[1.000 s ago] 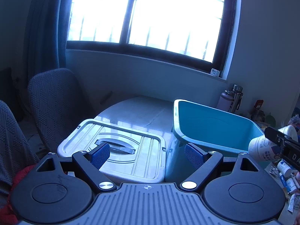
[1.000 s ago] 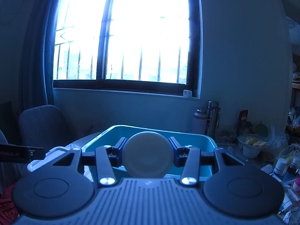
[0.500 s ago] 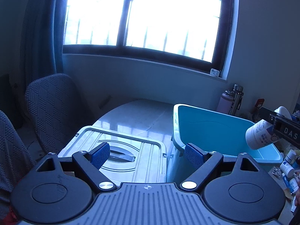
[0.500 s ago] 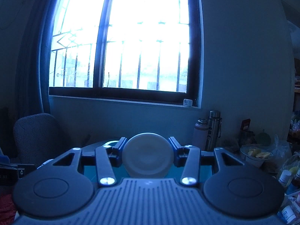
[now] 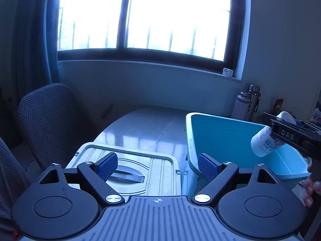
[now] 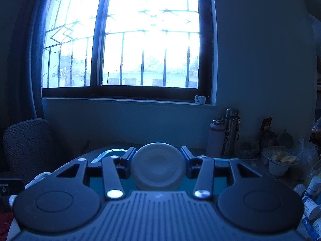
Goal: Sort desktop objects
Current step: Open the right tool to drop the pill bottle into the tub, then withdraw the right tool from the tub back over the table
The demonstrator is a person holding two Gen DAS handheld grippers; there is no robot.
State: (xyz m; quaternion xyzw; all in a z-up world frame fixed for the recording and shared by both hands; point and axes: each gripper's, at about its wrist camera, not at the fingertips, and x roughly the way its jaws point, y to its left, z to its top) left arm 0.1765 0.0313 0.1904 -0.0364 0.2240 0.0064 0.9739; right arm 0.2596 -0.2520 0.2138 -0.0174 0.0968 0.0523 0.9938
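My right gripper (image 6: pixel 158 165) is shut on a white bottle (image 6: pixel 158 167), whose round base faces the camera. In the left wrist view the same bottle (image 5: pixel 265 143) hangs tilted, cap down, over the right part of the blue plastic bin (image 5: pixel 220 138), held by the right gripper (image 5: pixel 280 135). My left gripper (image 5: pixel 157 165) is open and empty, above the gap between the bin and a grey storage-box lid (image 5: pixel 128 172).
Two flasks (image 5: pixel 248 104) stand behind the bin by the wall. A grey chair (image 5: pixel 46 118) is at the left. In the right wrist view a bowl of food (image 6: pixel 278 160) and several small bottles (image 6: pixel 311 198) crowd the right side of the table.
The right gripper has lifted and tilted up, carrying the bottle further over the bin; the bin has sunk low in its view. The left gripper has risen slightly.
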